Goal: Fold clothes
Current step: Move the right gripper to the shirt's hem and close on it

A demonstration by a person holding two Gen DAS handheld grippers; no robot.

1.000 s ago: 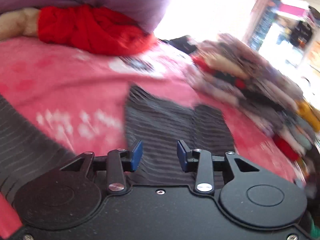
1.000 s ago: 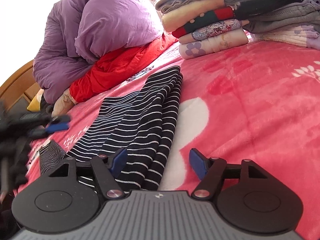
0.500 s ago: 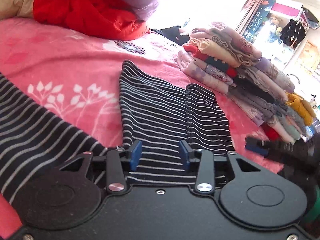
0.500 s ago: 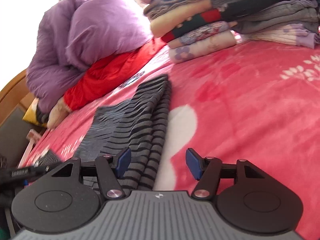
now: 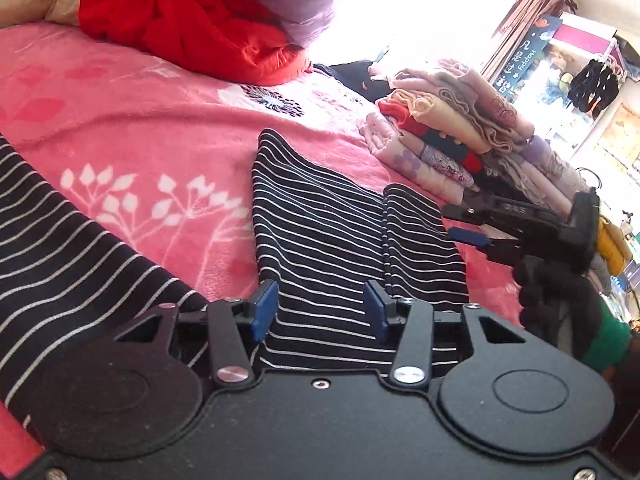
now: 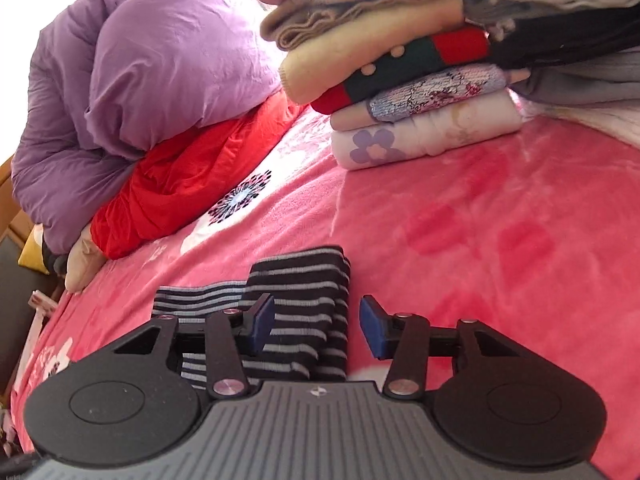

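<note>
The left tool [image 5: 320, 312] hangs at the bottom centre of its frame with its blue pads apart, having just been opening; striped cloth lies under the gap, but the pads do not press on it. The right tool [image 6: 318, 326] has just been closing, yet its pads also stand apart, with the folded end of the cloth below and between them, not pinched as far as can be seen.

The striped garment [image 5: 320, 232], black with thin white lines, lies flat on the pink bed cover [image 5: 140, 120]. In the left view it runs up the middle of the frame with a narrower layer doubled over its right side, and another striped part crosses the lower left corner. One fold looks made (the layered edge shows in both views), but the piece is long and spread out, so more folds and the stacking seem left to do.

No container is in view. A pile of folded clothes [image 6: 420, 80] sits at the upper right of the right view, with a purple quilt [image 6: 140, 72] and red bedding [image 6: 192, 184] at the upper left.
</note>
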